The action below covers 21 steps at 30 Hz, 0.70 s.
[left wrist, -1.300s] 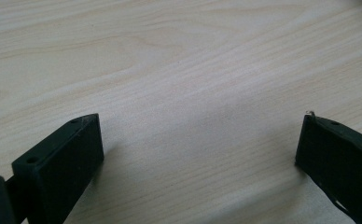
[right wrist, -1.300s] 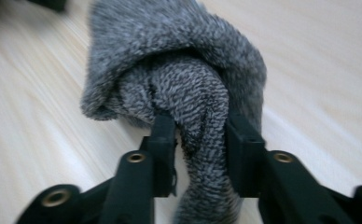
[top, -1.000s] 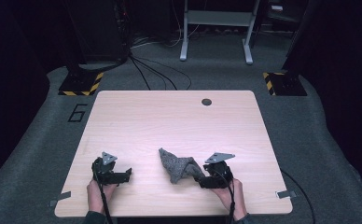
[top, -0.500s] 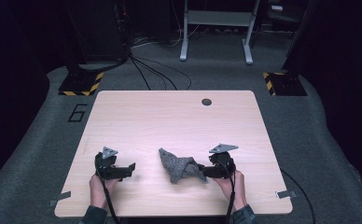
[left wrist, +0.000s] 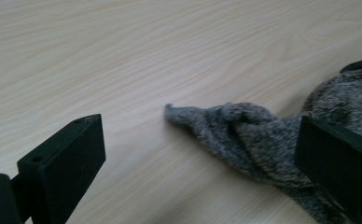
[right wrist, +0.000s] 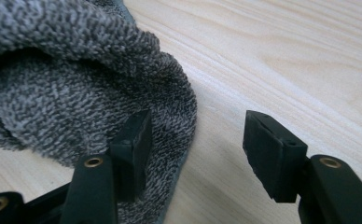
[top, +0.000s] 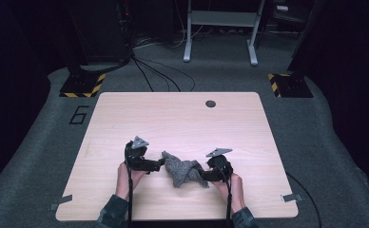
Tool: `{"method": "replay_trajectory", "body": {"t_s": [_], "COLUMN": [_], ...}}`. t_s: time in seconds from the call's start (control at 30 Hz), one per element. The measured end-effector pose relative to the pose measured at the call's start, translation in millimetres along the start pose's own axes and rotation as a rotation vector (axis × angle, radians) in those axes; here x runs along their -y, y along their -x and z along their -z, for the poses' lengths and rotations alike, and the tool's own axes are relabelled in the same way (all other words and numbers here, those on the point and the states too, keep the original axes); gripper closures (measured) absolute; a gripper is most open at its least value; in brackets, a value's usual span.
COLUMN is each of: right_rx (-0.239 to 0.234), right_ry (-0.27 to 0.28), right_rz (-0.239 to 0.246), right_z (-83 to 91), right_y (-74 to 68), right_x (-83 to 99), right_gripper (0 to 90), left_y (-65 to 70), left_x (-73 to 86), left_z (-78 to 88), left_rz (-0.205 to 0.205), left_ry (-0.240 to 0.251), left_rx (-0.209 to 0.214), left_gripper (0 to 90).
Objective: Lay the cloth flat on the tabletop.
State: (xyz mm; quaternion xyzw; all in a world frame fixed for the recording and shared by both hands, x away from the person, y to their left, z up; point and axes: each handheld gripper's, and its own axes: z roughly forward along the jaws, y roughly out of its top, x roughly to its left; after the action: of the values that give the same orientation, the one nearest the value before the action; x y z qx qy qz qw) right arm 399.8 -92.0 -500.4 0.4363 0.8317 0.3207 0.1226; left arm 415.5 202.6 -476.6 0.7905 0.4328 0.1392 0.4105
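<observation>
Grey knitted cloth [top: 182, 170] lies crumpled between both wide-open, empty grippers, left [left wrist: 195, 163] and right [right wrist: 195, 154]; each should probably close squarely on an edge.

My table [top: 140, 118] is of light wood with a fine grain, and it stands on a grey carpet floor [top: 40, 156]. On it, near my side, a crumpled grey cloth [top: 180, 170] lies directly on the wood. Near the far edge I see a small dark round hole [top: 210, 103].
</observation>
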Motion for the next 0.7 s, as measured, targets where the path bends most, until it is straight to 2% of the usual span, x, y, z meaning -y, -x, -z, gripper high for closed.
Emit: {"method": "replay_trajectory", "body": {"t_s": [0.1,0.17,0.23,0.33,0.37,0.57,0.7], "right_rx": [-0.001,0.002,0.008,0.003,0.002,-0.033,-0.017], "right_ry": [-0.014,-0.014,-0.010,-0.015,-0.005,0.001,0.008], "right_rz": [-0.014,-0.005,-0.002,0.013,0.016,0.015,0.027], "right_z": [-4.1,-7.4,-8.9,-8.8,-9.4,-10.1,-9.2], "right_y": [-0.1,-0.4,-2.8,-3.6,-3.9,-3.4,-4.8], "right_x": [1.3,2.8,3.4,2.7,2.9,3.0,3.0], "right_gripper": [45.4,48.9,51.7,60.6,63.0,79.9,86.6], "left_y": [3.8,1.3,-0.6,-0.4,-0.2,4.0,6.6], "left_x": [-0.5,3.2,6.0,9.6,10.6,16.8,22.8], "left_z": [-12.1,-22.8,-28.4,-33.3,-34.5,-36.8,-33.9], "left_rz": [-0.044,-0.023,-0.009,-0.006,-0.015,-0.017,-0.010], "left_ry": [-0.052,-0.084,-0.100,-0.112,-0.110,-0.095,-0.069], "left_rx": [0.026,0.073,0.100,0.123,0.133,0.179,0.170], "left_gripper": [6.7,12.2,15.6,28.0,31.1,66.4,78.3]}}
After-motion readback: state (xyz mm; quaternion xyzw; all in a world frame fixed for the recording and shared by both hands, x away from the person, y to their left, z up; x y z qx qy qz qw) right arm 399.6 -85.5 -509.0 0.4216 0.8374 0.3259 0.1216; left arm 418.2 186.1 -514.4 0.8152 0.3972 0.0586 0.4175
